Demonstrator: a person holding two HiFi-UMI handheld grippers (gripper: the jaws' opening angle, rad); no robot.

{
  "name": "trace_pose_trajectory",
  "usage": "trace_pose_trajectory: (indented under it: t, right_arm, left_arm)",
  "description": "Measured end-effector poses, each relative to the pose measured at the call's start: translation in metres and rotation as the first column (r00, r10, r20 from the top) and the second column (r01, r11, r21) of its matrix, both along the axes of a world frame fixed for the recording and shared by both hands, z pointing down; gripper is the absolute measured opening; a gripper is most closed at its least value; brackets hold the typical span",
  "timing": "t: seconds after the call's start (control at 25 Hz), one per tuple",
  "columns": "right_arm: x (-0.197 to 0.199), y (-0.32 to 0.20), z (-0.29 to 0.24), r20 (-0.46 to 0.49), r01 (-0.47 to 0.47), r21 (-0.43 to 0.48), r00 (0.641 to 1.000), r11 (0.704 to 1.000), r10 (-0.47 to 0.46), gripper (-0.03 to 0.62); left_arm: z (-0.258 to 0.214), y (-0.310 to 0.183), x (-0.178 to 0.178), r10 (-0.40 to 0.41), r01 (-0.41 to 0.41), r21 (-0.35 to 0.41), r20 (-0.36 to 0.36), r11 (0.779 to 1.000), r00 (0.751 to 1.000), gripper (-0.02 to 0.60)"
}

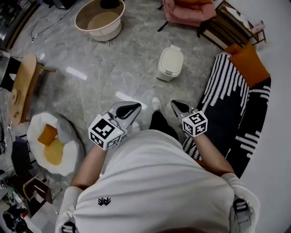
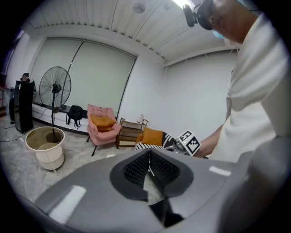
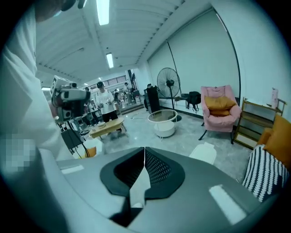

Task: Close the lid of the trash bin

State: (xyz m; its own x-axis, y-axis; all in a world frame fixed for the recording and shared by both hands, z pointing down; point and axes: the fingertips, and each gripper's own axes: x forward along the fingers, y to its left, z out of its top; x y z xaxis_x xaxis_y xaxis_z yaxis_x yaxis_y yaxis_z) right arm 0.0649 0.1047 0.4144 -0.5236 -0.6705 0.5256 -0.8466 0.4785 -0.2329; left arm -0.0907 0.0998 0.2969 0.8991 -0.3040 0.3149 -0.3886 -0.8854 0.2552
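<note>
Our left tool (image 1: pixel 131 109) and right tool (image 1: pixel 179 106) are both clenched, empty. The cream trash bin (image 1: pixel 170 66) stands upright on the floor (image 1: pixel 113 68), lid (image 1: pixel 171 58) down.

trash bin (image 1: pixel 170 63): cream, lid and body alike
floor (image 1: pixel 118 68): grey, marbled
rug (image 1: pixel 227 98): black with white stripes
cushion (image 1: pixel 248 63): orange
armchair (image 1: pixel 188 10): pink
left gripper (image 1: pixel 132 108): grey, black pads, black-and-white square markers
right gripper (image 1: pixel 179 105): same colours

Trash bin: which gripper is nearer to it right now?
Right. The right gripper is short of the trash bin, nearly in line with it; the left gripper is farther, off to its left.
</note>
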Motion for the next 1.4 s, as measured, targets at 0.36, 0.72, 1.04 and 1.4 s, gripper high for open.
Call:
trace_pose_trajectory:
  t: [0.36, 0.72, 1.04, 1.4]
  right_arm:
    - [-0.024, 0.046, -0.083, 0.037, -0.024, 0.157, 0.999, 0.987, 0.018, 0.003]
    - [-0.038, 0.068, -0.100, 0.008, -0.015, 0.199, 1.000, 0.980, 0.014, 0.003]
    - [-0.052, 0.065, -0.107, -0.008, 0.022, 0.220, 1.000, 0.975, -0.021, 0.002]
    - [-0.069, 0.063, -0.103, -0.023, 0.065, 0.220, 0.998, 0.973, -0.061, 0.002]
  left_arm:
    - [-0.005, 0.026, -0.022, 0.012, -0.012, -0.022, -0.010, 1.000, 1.000, 0.058]
    - [0.003, 0.036, -0.034, 0.000, 0.000, -0.025, 0.012, 1.000, 1.000, 0.058]
    - [0.009, 0.039, -0.056, -0.045, 0.045, -0.035, 0.009, 0.998, 0.999, 0.058]
    - [0.017, 0.039, -0.075, -0.088, 0.088, -0.050, 0.003, 0.995, 0.996, 0.058]
